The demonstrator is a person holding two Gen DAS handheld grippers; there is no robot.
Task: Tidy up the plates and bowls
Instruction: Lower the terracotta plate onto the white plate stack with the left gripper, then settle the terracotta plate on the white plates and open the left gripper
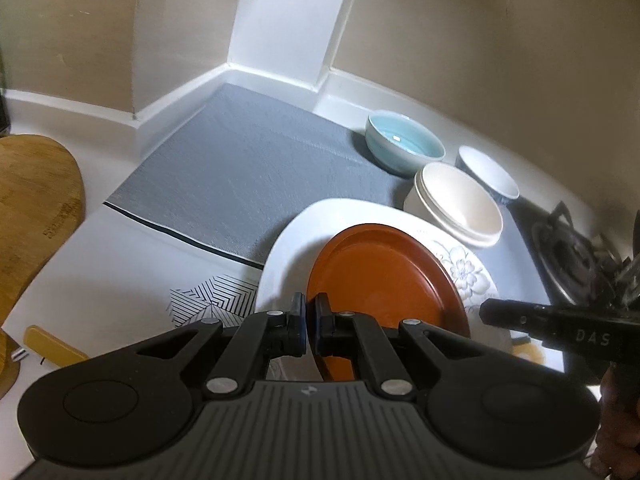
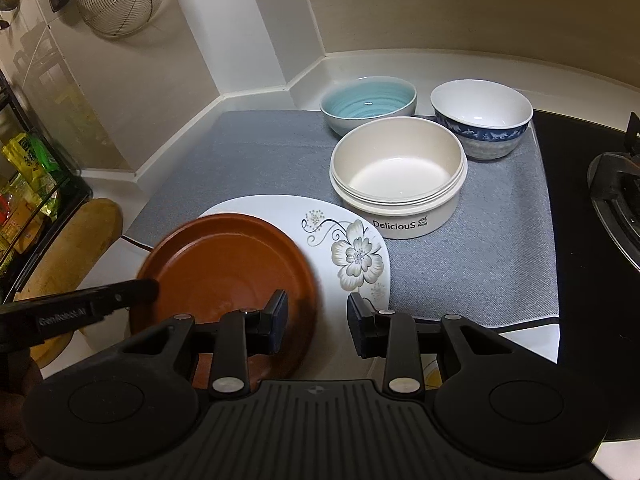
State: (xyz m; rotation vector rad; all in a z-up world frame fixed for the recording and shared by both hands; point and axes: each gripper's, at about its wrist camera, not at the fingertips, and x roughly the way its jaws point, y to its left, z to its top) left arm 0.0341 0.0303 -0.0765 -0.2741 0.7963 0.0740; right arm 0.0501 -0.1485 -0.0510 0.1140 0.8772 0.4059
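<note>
On the white flowered plate (image 2: pixel 352 256), toward its left side, sits the brown plate (image 2: pixel 224 268), its near rim pinched by the left gripper (image 1: pixel 310 316), jaws pressed together on it. Lower it flat and centred, I judge, before letting go, so it nests without sliding. Right of the white plate's near edge, the right gripper (image 2: pixel 318 320) hangs spread and empty. Behind the white plate wait three bowls (image 2: pixel 400 176).
</note>
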